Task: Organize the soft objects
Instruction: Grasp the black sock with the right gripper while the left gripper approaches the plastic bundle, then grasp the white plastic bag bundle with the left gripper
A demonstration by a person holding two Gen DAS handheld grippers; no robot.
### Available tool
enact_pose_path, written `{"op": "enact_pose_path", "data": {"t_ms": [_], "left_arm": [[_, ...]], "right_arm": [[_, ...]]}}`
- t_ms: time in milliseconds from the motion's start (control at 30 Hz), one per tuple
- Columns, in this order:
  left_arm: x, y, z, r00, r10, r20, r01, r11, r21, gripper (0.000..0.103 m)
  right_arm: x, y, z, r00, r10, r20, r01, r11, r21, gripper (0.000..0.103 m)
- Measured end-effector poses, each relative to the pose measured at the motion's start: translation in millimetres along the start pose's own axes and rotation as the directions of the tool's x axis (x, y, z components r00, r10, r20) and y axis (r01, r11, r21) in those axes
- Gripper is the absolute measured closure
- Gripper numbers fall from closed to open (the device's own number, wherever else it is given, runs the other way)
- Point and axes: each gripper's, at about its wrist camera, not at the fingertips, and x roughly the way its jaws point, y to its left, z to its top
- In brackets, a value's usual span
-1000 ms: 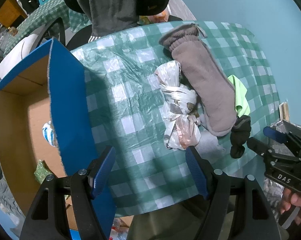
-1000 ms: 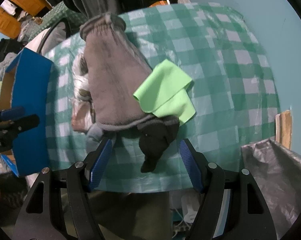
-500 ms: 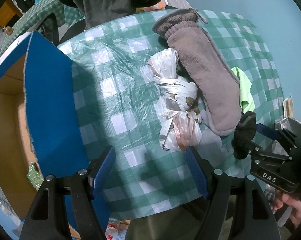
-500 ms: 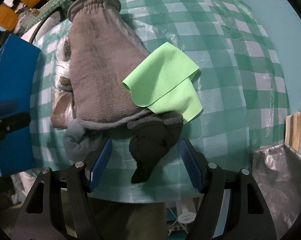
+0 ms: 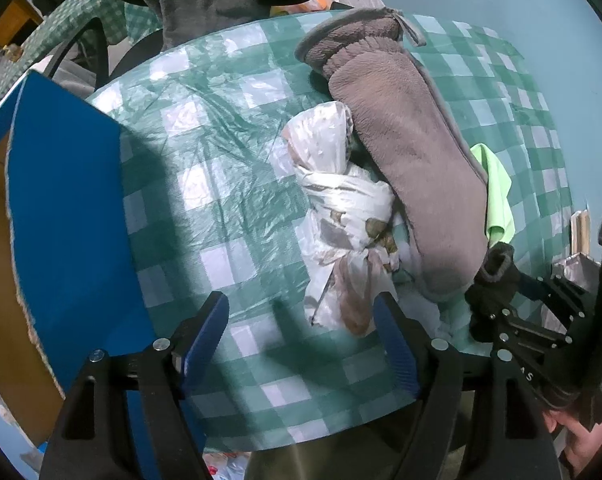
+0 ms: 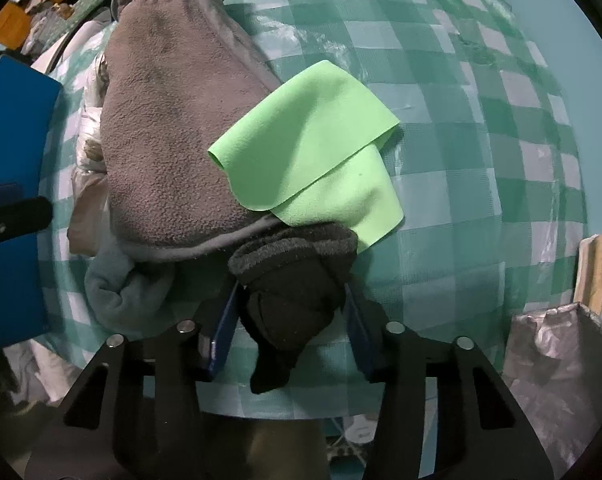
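A pile of soft things lies on the green checked table (image 5: 229, 168). A grey fleece mitt (image 5: 413, 152) (image 6: 169, 120) lies over a knotted white plastic bag (image 5: 341, 216). A lime cloth (image 6: 313, 148) lies folded beside the mitt. A black sock (image 6: 293, 296) (image 5: 493, 292) sits at the near edge. My right gripper (image 6: 287, 324) has its jaws on both sides of the sock, pressing on it. My left gripper (image 5: 301, 336) is open and empty over the table, its right finger beside the bag's lower end.
A blue cardboard box (image 5: 65, 216) stands open at the table's left edge. A light blue-grey cloth (image 6: 121, 284) lies under the mitt's near end. A bin lined with a grey bag (image 6: 561, 364) stands off the table's right side. A blue wall is behind.
Both grippers moved forward toward the pile. My right gripper's jaws narrowed from wide open and now hold the black sock between them.
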Motion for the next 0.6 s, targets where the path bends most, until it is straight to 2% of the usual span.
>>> {"op": "enact_pose_path", "data": {"t_ms": [267,600], "left_arm": [[12,-7,16,1.0,-0.002,-0.018,0.001,1.0,-0.016,0.027],[33,-10,34,0.999,0.012,-0.052,-0.014,0.999,-0.044,0.027]], "right_arm": [[-16,-30,0,1.0,0.013,0.013,-0.013,1.0,0.018,0.059],[-40,-45,12,0.998,0.024,0.055,-0.026,0.999,0.021,0.059]]}}
